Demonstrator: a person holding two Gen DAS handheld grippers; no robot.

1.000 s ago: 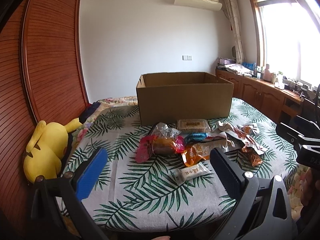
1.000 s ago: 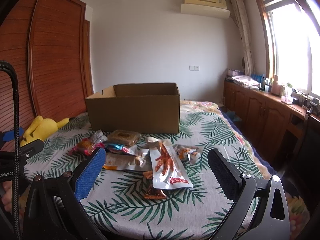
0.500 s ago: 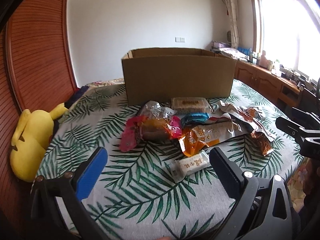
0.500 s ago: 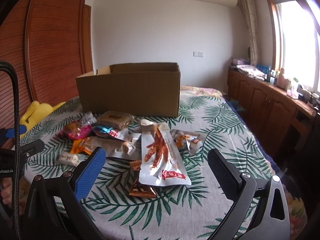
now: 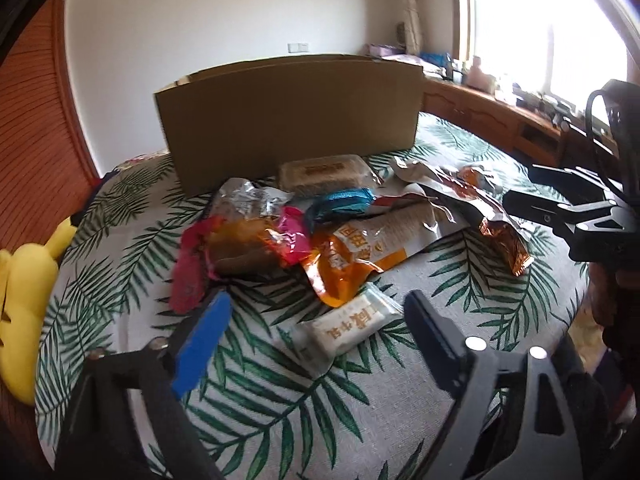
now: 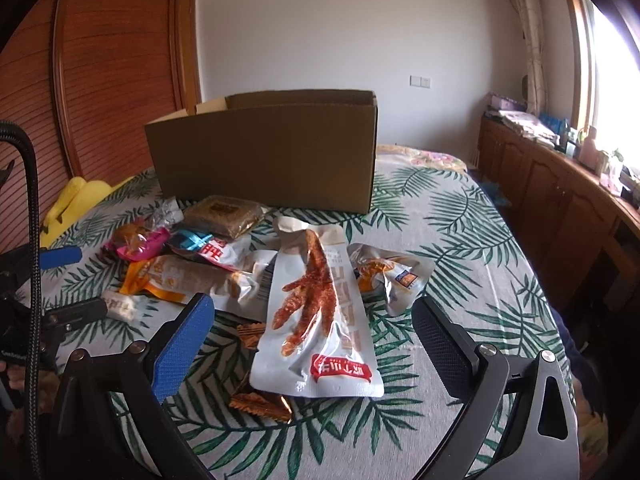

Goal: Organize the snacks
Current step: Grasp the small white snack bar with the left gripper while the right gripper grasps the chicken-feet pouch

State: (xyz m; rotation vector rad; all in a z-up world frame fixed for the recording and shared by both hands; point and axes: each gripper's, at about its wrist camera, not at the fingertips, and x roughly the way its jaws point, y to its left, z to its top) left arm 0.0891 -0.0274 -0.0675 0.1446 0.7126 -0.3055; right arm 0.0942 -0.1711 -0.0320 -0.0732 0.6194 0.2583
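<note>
**A:** Since we're only at the start of sorting, every snack is out on the leaf-print bedspread (image 5: 280,420) in a heap right in front of the cardboard box (image 6: 264,152). Our left gripper (image 5: 316,324) is closing around the small white packet (image 5: 348,326), which sits between the fingers with neither pad touching it yet, so nothing is held. The right gripper (image 6: 312,330) hangs wide open over the chicken-foot pouch (image 6: 320,312), also empty.

**B:** What worries us is the overlap. That white packet touches the tip of the orange pouch (image 5: 356,256), so a sloppy pinch could probably drag both. Same on the right: the chicken-foot pouch lies on top of a little copper-coloured wrapper (image 6: 260,402), and lifting one may flick the other away.

**A:** Also, these are flat, slick bags on soft fabric. We'd guess the fingers could dig into the cloth or slide off the film.

**B:** Room-wise we're fine. Bare bedspread on the near side and to the right, box top open. The heap sits tight against the box's front wall, and the two grippers work close together, so a clash is possible. The yellow plush toy (image 5: 24,304) sits well off to the left.
</note>
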